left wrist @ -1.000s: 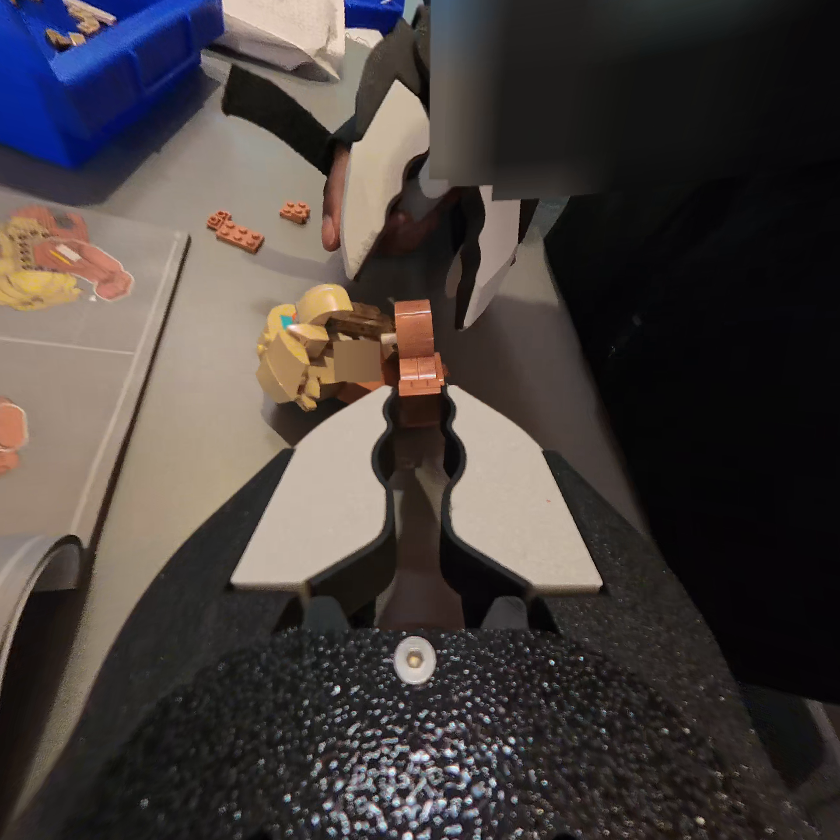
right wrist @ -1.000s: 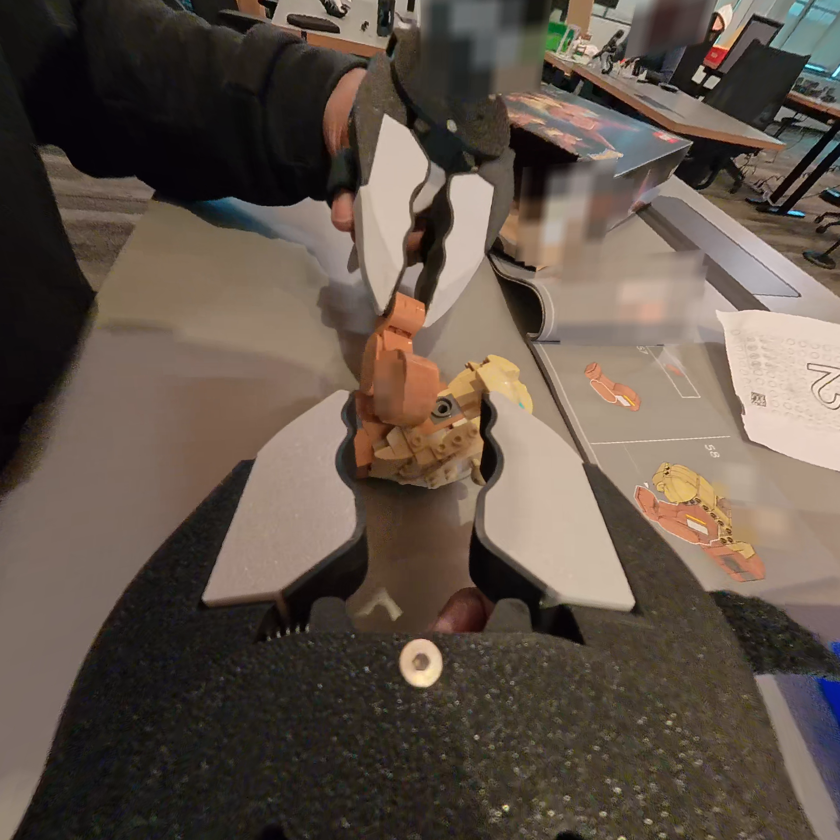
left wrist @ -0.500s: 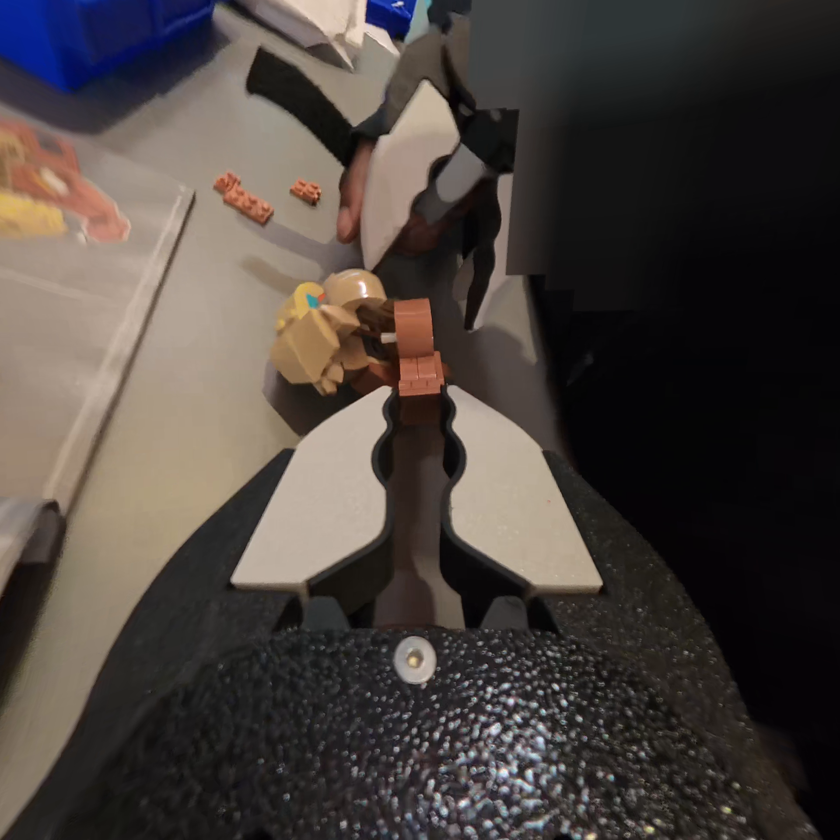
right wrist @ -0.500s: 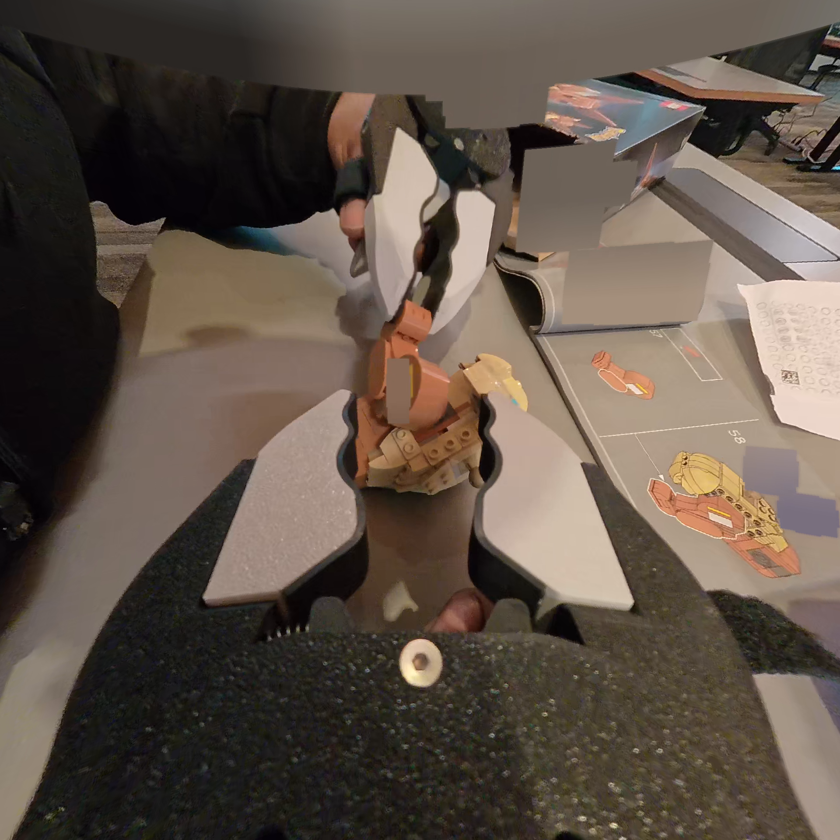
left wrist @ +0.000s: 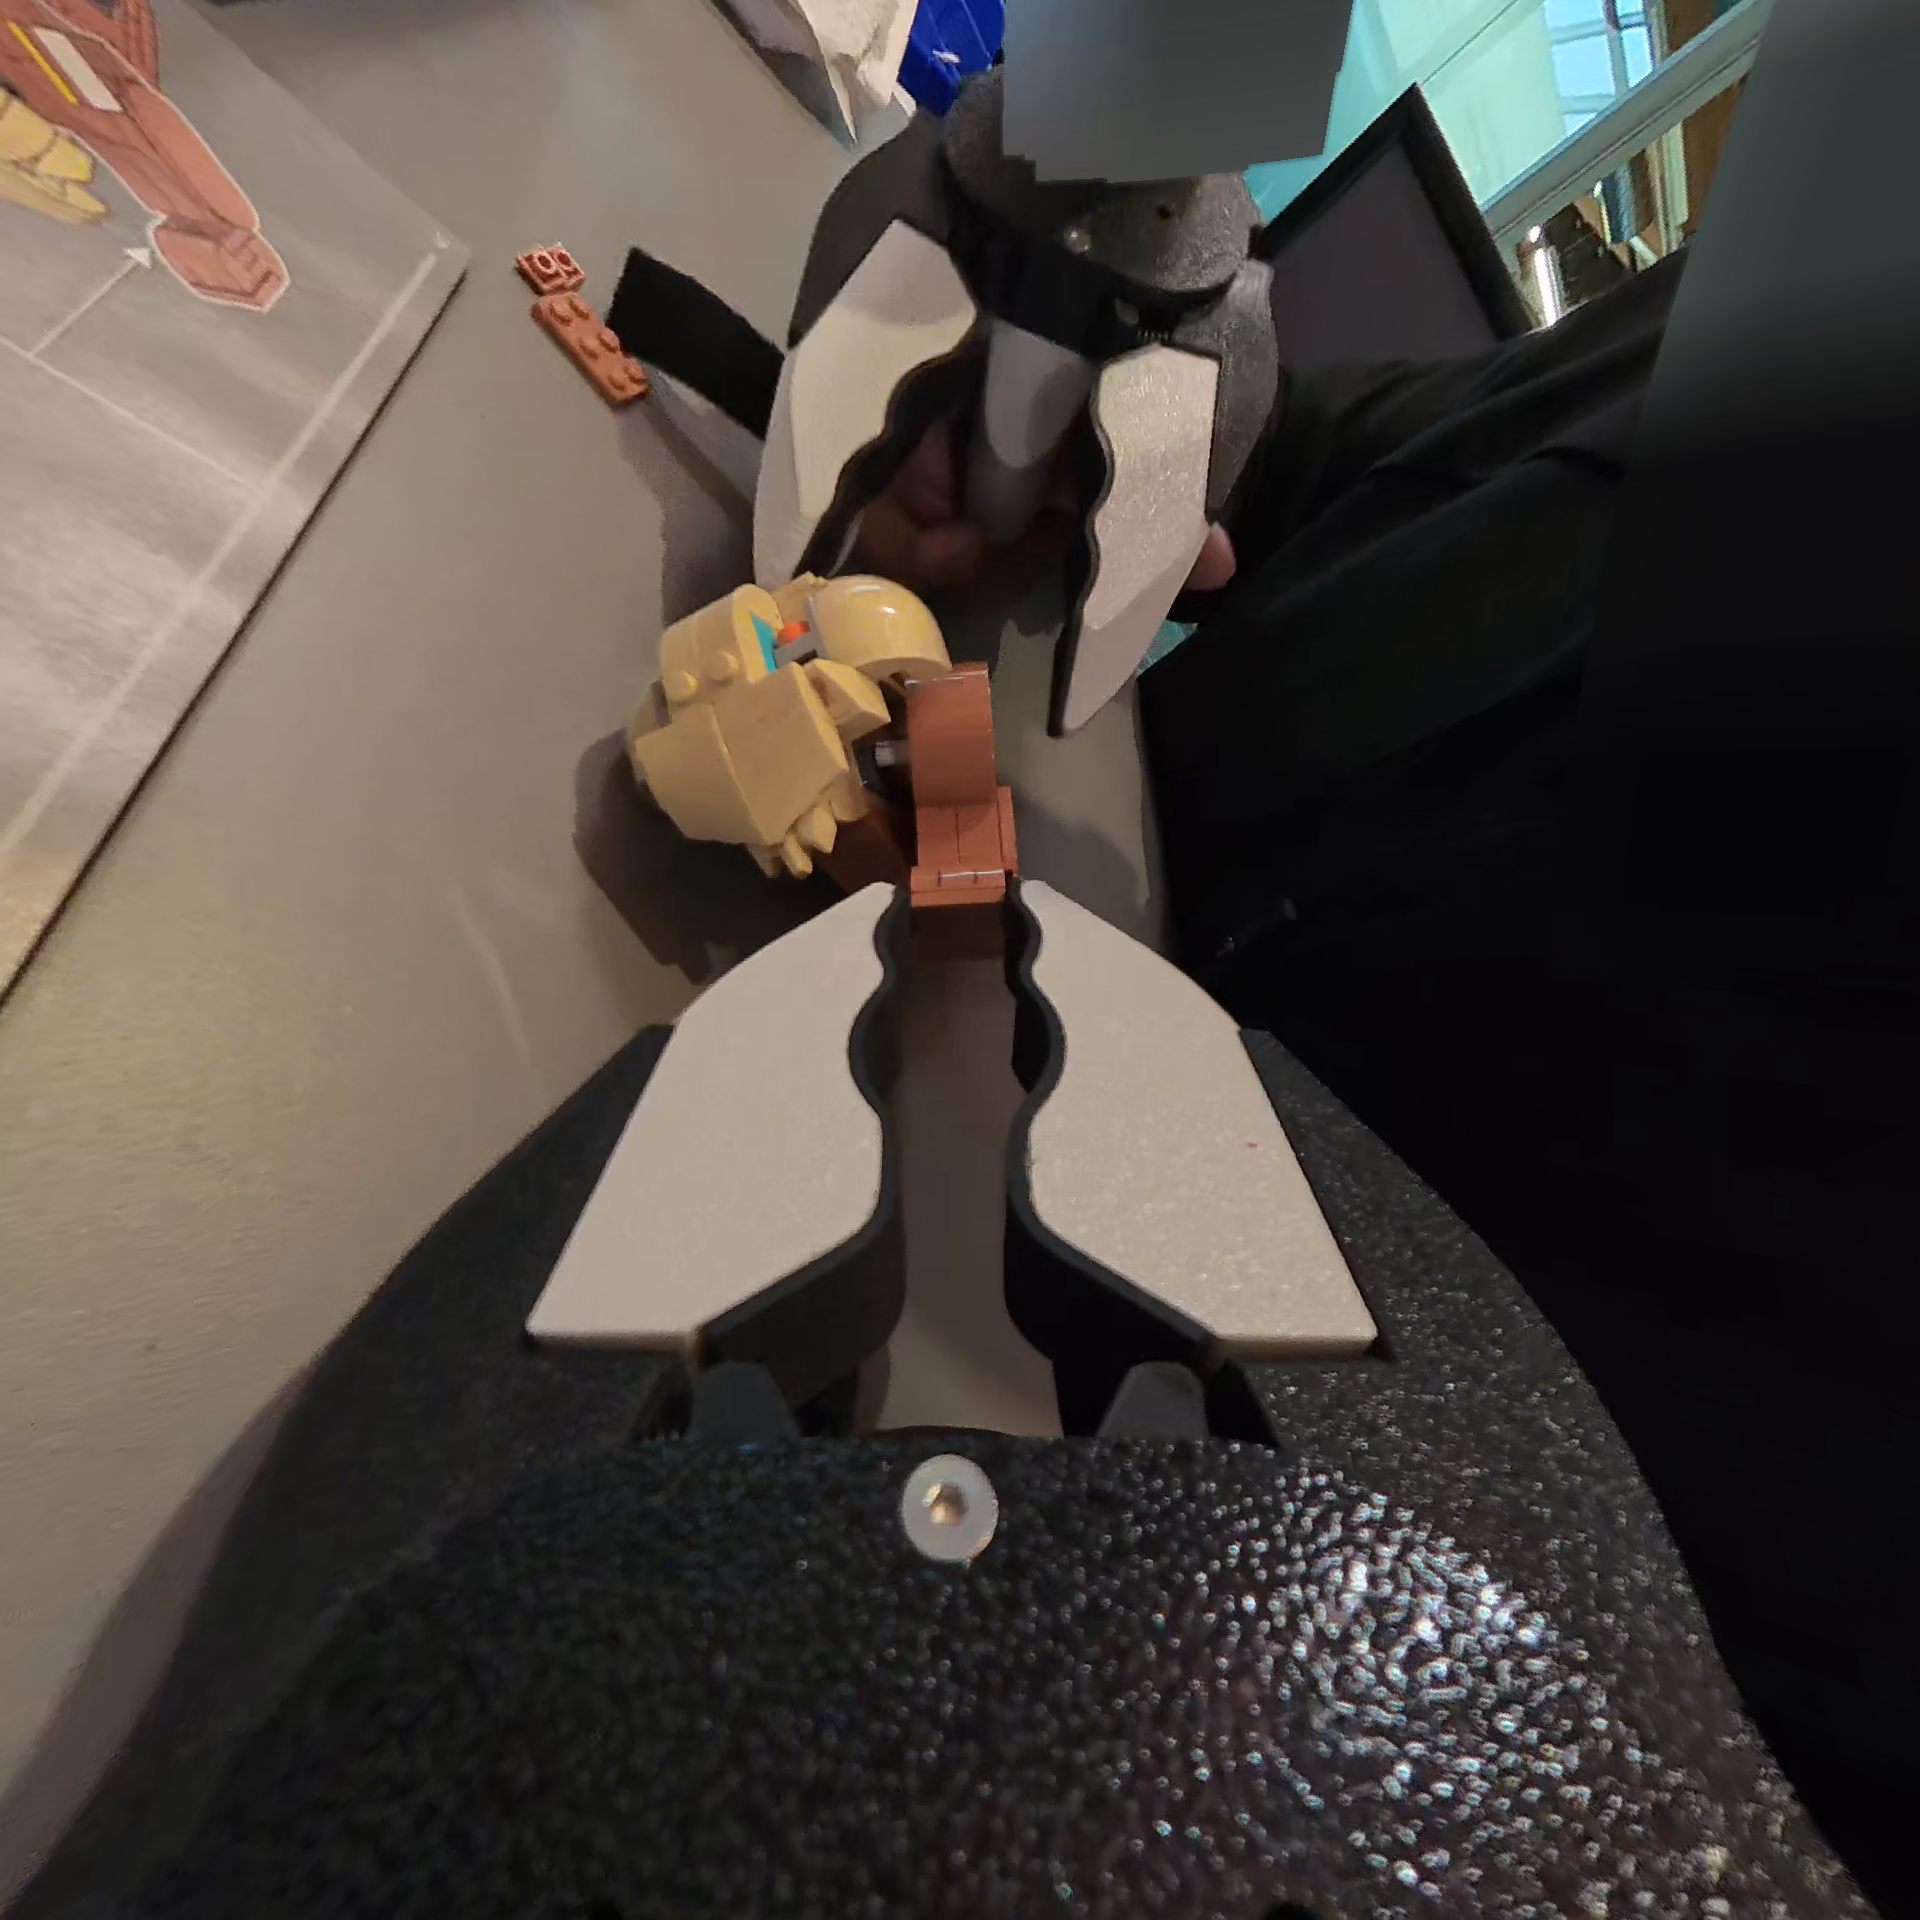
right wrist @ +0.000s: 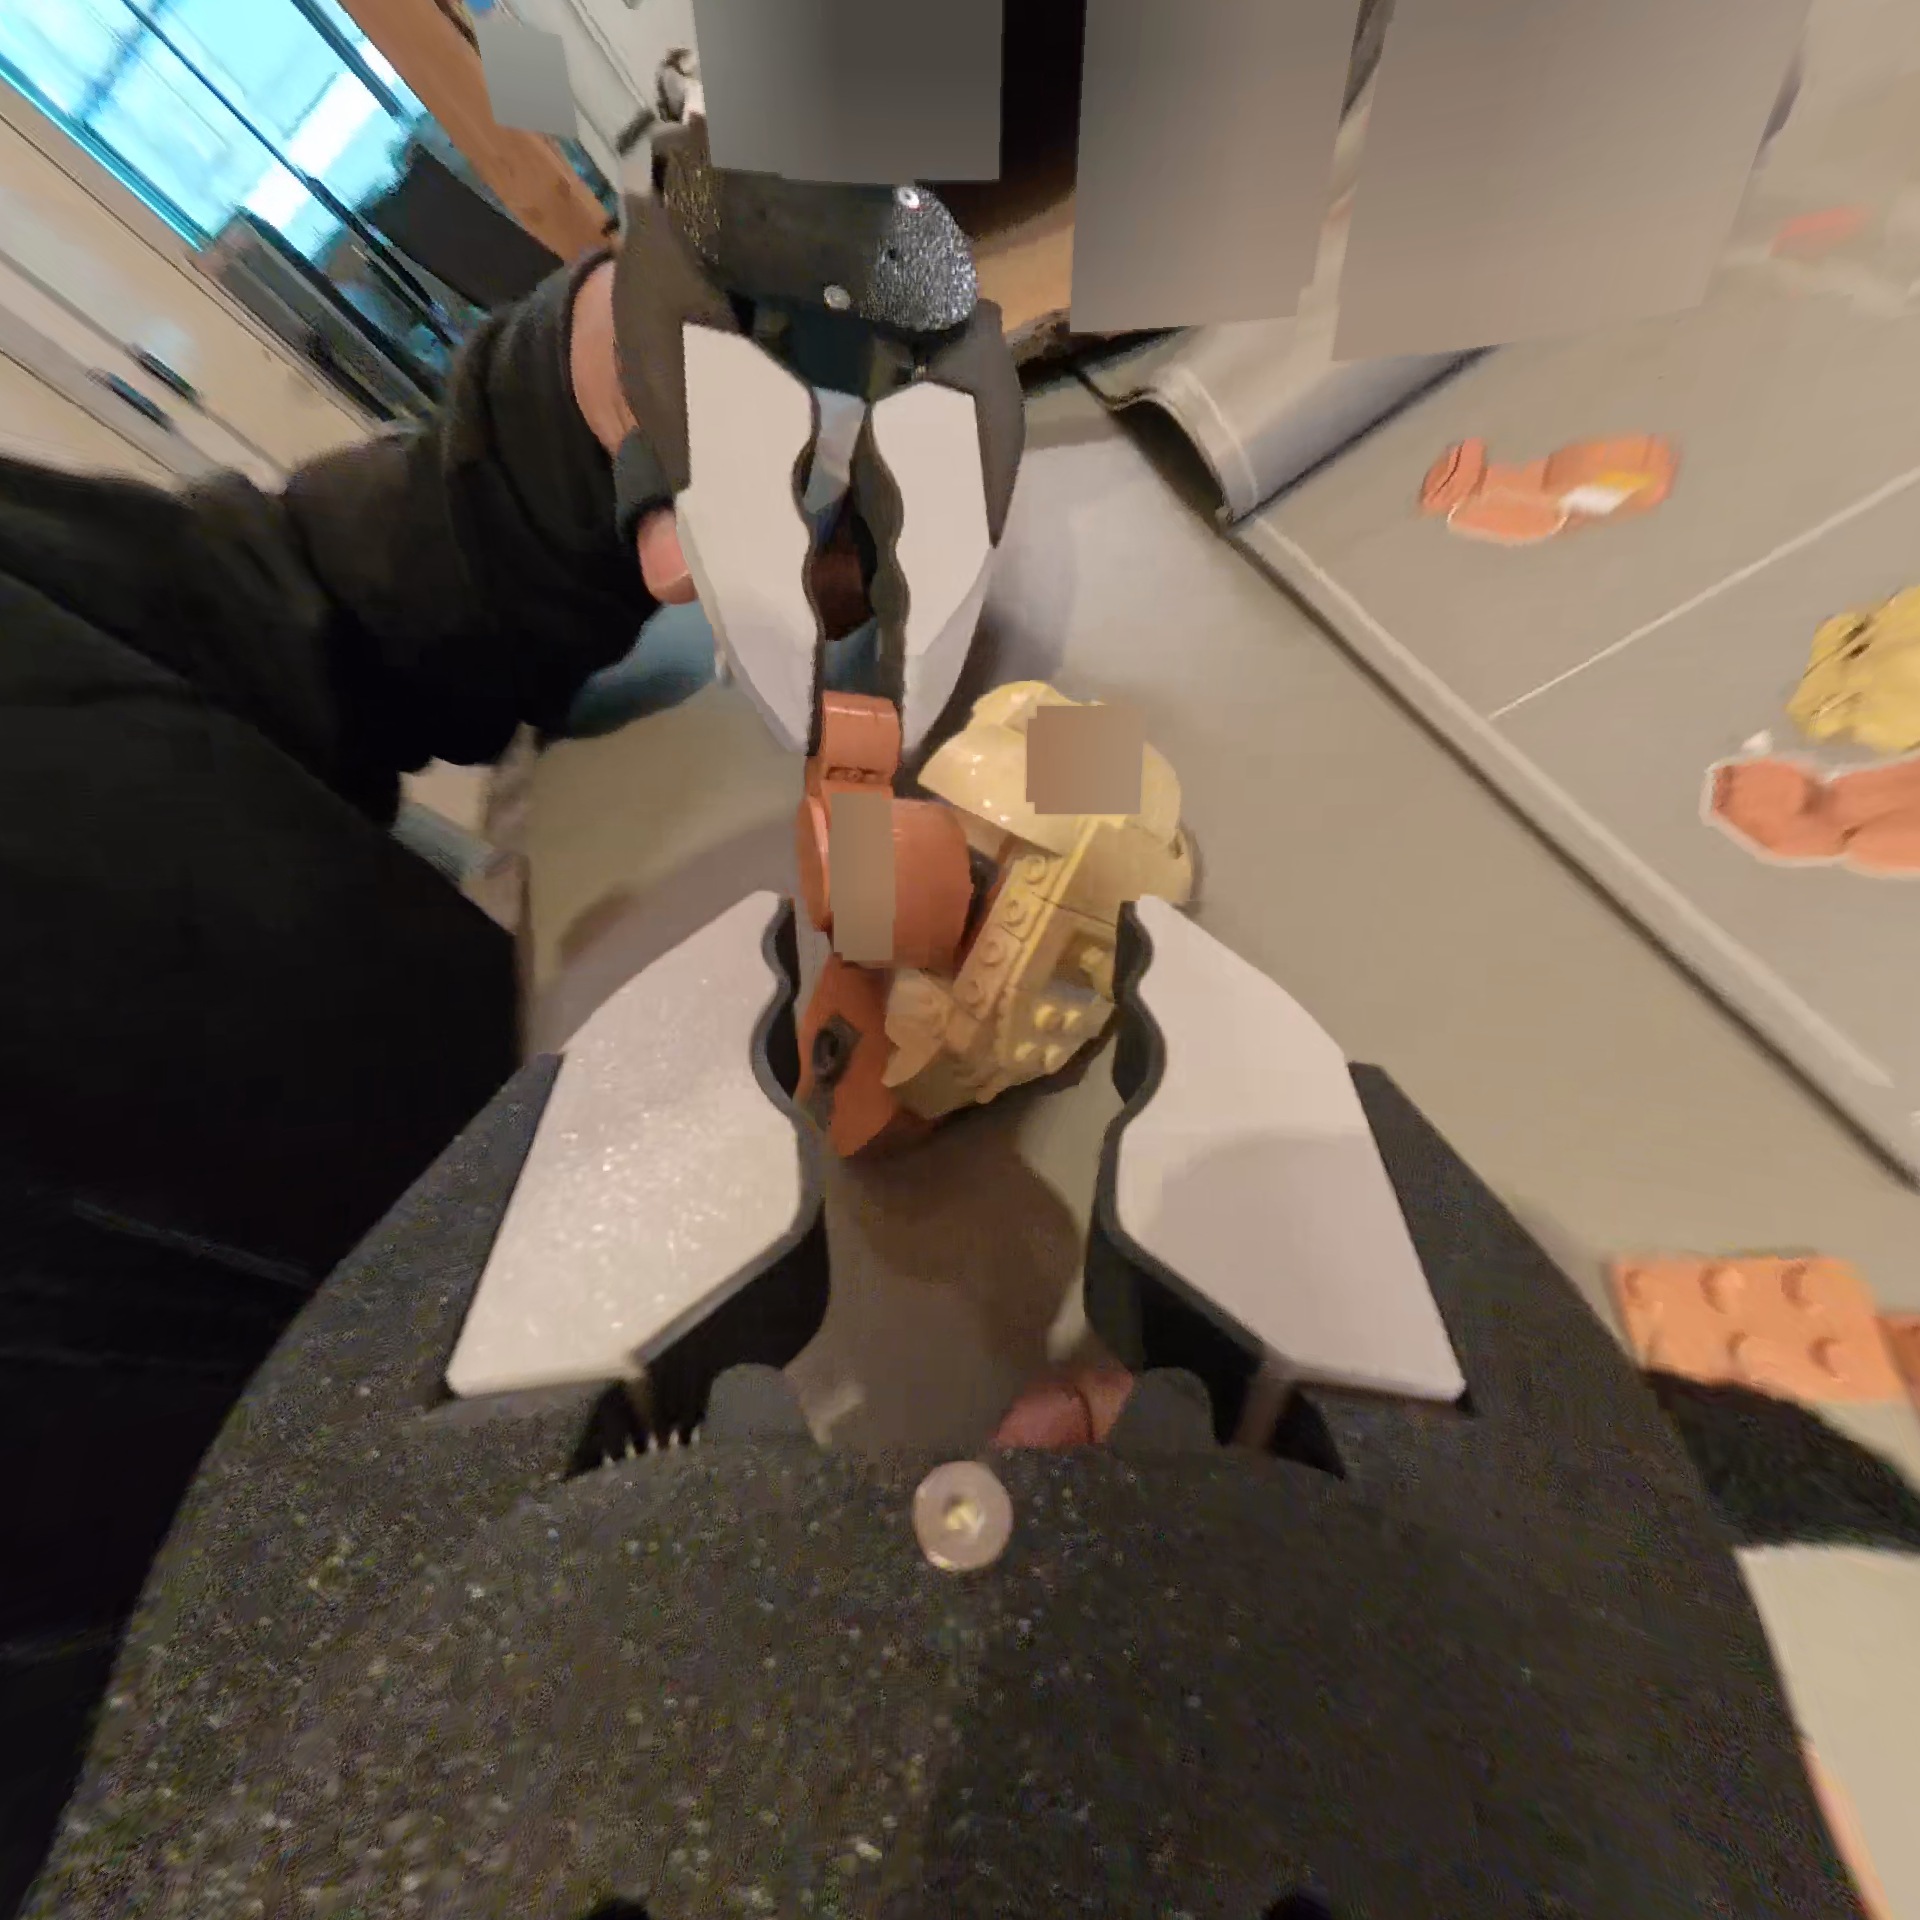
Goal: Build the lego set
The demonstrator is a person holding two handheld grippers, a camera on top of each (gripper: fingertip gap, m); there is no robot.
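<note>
Holding the brown-and-tan toy brick figure point(left wrist: 831, 748) mid-frame above the grey table point(left wrist: 312, 935), your left gripper point(left wrist: 958, 914) pinches its brown end; your right gripper point(right wrist: 961, 997) sits wide around its body, right pad apart.

My two wrist cameras face each other at close range across the grey table point(left wrist: 312, 1039), each looking along its own fingers; both share the brick model point(left wrist: 790, 748) point(right wrist: 997, 935) between them.

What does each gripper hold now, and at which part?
The left gripper holds the brick model by its brown end piece. The right gripper's jaws stand around the model's tan-and-brown body; contact cannot be told.
</note>
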